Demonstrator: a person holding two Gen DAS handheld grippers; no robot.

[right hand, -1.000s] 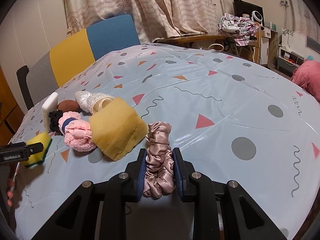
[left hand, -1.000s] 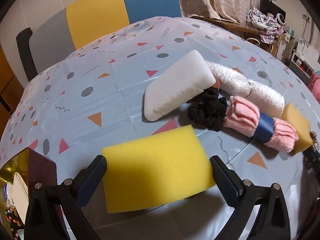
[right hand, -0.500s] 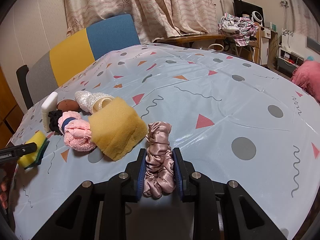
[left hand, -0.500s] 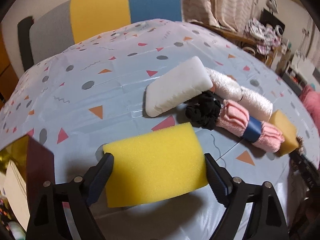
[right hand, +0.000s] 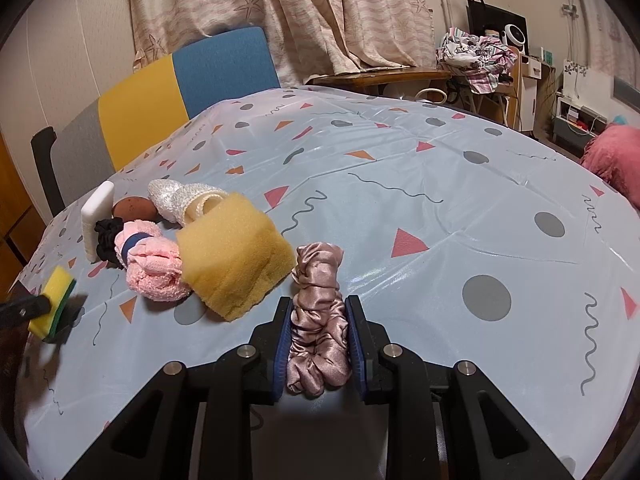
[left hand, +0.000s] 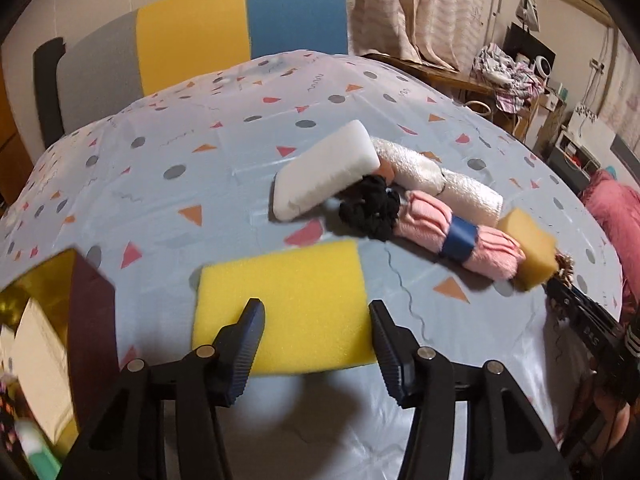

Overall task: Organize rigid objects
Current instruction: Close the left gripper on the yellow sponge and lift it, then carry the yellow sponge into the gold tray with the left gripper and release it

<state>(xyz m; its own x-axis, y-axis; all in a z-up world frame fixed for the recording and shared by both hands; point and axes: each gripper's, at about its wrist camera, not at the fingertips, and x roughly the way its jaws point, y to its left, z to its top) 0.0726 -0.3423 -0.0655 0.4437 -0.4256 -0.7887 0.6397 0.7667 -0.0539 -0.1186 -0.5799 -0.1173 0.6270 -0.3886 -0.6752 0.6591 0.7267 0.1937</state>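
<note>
Left wrist: yellow sponge [left hand: 288, 304] flat on the tablecloth [left hand: 180, 200] near its edge, under the left gripper [left hand: 316, 332]. Jaws just been closing, now standing over the sponge top, fingers [left hand: 248, 344] inside its side edges; contact hard to tell, no squeeze visible. Beyond: white block [left hand: 324, 178], black scrunchie [left hand: 370, 210], pink towel roll [left hand: 460, 236], tan sponge [left hand: 530, 248], clustered and touching.

Right wrist: right gripper [right hand: 318, 338] pinching a pink satin scrunchie [right hand: 318, 320], pressed tight, resting on the cloth just beside the tan sponge.

Warm indoor light falls on starfish-print curtains [right hand: 320, 12] behind a grey, yellow and blue chair [right hand: 168, 92] — clothes heaped [right hand: 476, 60] on a side desk.
</note>
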